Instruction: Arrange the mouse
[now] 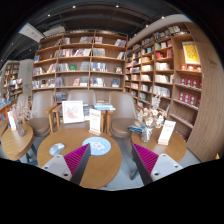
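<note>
Hovering above a round wooden table (100, 165), the gripper (110, 158) stands wide open and empty. No mouse is visible. Risk: descending blind could strike the blue disc (98, 146) between the fingers.

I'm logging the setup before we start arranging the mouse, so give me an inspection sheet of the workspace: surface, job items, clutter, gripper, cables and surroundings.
Surface: round wooden table just ahead of the gripper.
Job's things: no mouse that can be made out; a round blue-and-white disc lies on the table, and what it is cannot be told.
Clutter: upright display cards beyond the table; a vase of flowers on a neighbouring table to the right.
Grippers: gripper with jaws open, holding nothing, above the near part of the table.
Cables: nothing seen.
Surroundings: tall bookshelves full of books line the walls.
</note>
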`<state>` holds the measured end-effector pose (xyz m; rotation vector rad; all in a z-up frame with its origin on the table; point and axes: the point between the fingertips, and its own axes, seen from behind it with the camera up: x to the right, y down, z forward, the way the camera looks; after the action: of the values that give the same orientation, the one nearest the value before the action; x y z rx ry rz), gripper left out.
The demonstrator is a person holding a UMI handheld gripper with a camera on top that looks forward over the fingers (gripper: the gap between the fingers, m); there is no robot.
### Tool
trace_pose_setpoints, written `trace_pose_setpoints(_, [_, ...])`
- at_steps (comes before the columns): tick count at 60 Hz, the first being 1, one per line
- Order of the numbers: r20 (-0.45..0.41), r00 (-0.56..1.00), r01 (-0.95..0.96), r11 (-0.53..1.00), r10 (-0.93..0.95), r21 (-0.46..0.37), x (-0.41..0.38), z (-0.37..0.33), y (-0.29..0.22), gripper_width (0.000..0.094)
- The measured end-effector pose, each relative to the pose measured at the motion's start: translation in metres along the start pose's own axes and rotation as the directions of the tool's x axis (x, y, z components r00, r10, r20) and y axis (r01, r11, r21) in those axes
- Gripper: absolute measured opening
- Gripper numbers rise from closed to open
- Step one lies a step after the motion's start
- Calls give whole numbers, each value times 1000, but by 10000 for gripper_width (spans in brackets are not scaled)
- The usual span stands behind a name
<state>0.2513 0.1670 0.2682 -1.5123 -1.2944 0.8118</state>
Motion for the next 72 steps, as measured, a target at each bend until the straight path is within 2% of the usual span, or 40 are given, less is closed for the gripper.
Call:
trace_pose_setpoints(15, [22, 1000, -3, 1000, 3, -5, -31, 1, 2, 857])
trace_pose_setpoints(29, [81, 997, -6, 1000, 9, -28, -72, 2, 13, 856])
trace_pose_setpoints(62, [178, 984, 39, 996, -25, -77, -185, 9, 60, 854])
trace_pose_setpoints(72, [210, 978, 22, 994, 2, -109, -224, 23, 89, 853])
